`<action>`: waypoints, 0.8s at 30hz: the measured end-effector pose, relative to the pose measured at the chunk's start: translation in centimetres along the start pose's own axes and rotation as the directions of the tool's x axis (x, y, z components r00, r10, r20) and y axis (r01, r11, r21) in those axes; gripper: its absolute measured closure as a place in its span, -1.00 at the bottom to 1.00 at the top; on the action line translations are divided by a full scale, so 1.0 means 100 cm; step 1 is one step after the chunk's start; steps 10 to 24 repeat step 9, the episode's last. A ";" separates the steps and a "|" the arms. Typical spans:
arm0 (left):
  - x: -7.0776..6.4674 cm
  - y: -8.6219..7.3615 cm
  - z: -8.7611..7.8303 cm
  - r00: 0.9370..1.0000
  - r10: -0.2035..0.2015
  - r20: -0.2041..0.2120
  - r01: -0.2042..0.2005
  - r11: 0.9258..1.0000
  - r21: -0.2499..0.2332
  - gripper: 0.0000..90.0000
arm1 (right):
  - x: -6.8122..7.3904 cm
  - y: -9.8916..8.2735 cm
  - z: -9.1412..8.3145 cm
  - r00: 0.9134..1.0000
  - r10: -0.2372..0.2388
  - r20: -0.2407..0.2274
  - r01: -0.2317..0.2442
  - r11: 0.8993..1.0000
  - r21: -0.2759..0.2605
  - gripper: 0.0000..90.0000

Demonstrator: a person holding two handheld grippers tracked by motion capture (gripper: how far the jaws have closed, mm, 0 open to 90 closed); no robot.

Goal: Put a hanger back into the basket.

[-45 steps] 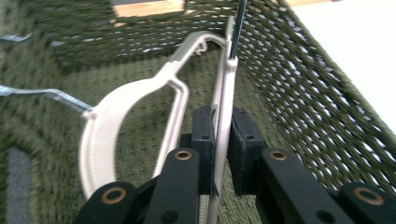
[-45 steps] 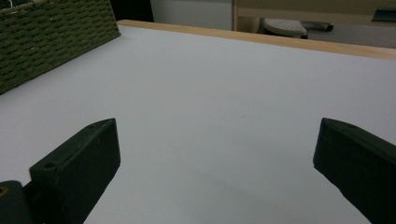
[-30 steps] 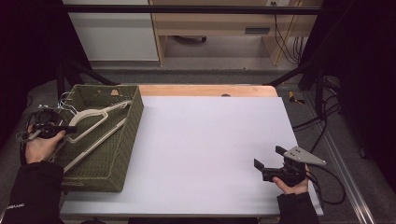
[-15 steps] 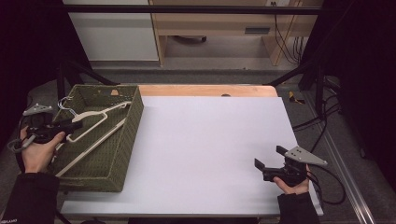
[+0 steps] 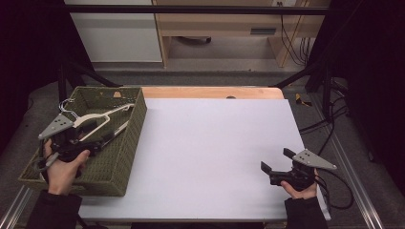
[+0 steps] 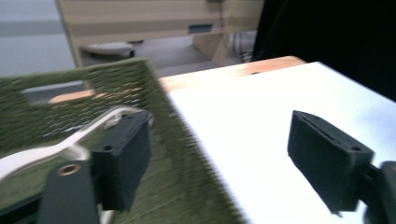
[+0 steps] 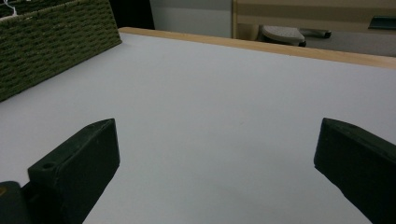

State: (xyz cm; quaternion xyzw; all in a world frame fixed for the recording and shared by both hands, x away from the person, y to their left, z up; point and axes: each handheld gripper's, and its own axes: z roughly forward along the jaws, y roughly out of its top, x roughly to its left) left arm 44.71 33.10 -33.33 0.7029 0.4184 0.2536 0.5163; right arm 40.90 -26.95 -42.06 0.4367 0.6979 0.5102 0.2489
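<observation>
A green woven basket (image 5: pixel 128 143) stands at the table's left and holds white hangers (image 5: pixel 102 117). My left gripper (image 5: pixel 93 143) hovers over the basket's near half, pointing right. Its jaws have just been opening and now stand wide apart. In the left gripper view (image 6: pixel 229 163) nothing is pinched; a white hanger (image 6: pixel 42 154) lies just behind the left jaw, and the basket wall (image 6: pixel 187 154) runs farther off between the jaws. My right gripper (image 5: pixel 276 161) rests open near the table's front right corner, and between its jaws (image 7: pixel 215 163) is just bare tabletop.
The white tabletop (image 5: pixel 215 143) stretches between the basket and the right gripper, with a wooden strip (image 5: pixel 210 92) along its far edge. Cables hang off the right side (image 5: pixel 329 124). The basket's corner (image 7: pixel 56 42) appears far left in the right gripper view.
The left hand moved right from the basket's left rim to over its inside and rose slightly. Its jaws, nearly shut at the hanger's hook end, opened. The right gripper stayed put.
</observation>
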 end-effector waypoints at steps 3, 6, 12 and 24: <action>-0.016 -0.002 0.004 1.000 0.019 0.013 -0.019 1.000 -0.011 -0.75 | 0.000 0.000 -0.001 1.000 -0.010 -0.002 0.010 1.000 -0.004 -0.99; -0.027 -0.005 0.007 0.999 0.030 0.017 -0.030 0.999 -0.013 -0.85 | 0.000 0.002 -0.003 1.000 -0.004 -0.005 0.004 1.000 -0.011 -0.99; -0.038 -0.009 0.011 0.999 0.047 0.019 -0.047 0.999 -0.001 -0.88 | 0.000 0.002 -0.003 1.000 -0.006 -0.003 0.006 1.000 -0.016 -0.99; -0.038 -0.009 0.011 0.999 0.047 0.019 -0.047 0.999 -0.001 -0.88 | 0.000 0.002 -0.003 1.000 -0.006 -0.003 0.006 1.000 -0.016 -0.99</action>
